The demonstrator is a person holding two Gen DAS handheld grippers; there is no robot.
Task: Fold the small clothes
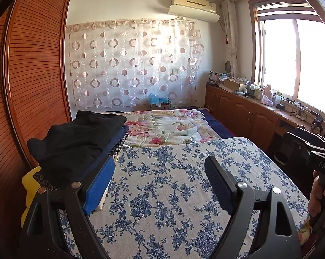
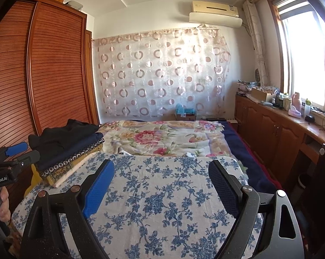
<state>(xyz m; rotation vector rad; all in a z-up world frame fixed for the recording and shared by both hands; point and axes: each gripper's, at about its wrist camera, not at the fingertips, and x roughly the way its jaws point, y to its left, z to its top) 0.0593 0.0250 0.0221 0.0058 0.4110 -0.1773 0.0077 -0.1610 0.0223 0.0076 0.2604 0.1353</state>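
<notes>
Louvred wardrobe (image 2: 54,64), circle-print curtain (image 2: 162,73), air conditioner (image 2: 215,13), window (image 1: 296,60).

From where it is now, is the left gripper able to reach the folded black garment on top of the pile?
Probably yes. The left gripper has its jaws open and empty, and the folded black garment lies just ahead, left of them, with nothing between.

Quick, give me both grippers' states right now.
Left gripper: open, nothing between its fingers, over the blue floral cloth.
Right gripper: open, holding nothing, over the same cloth.
</notes>
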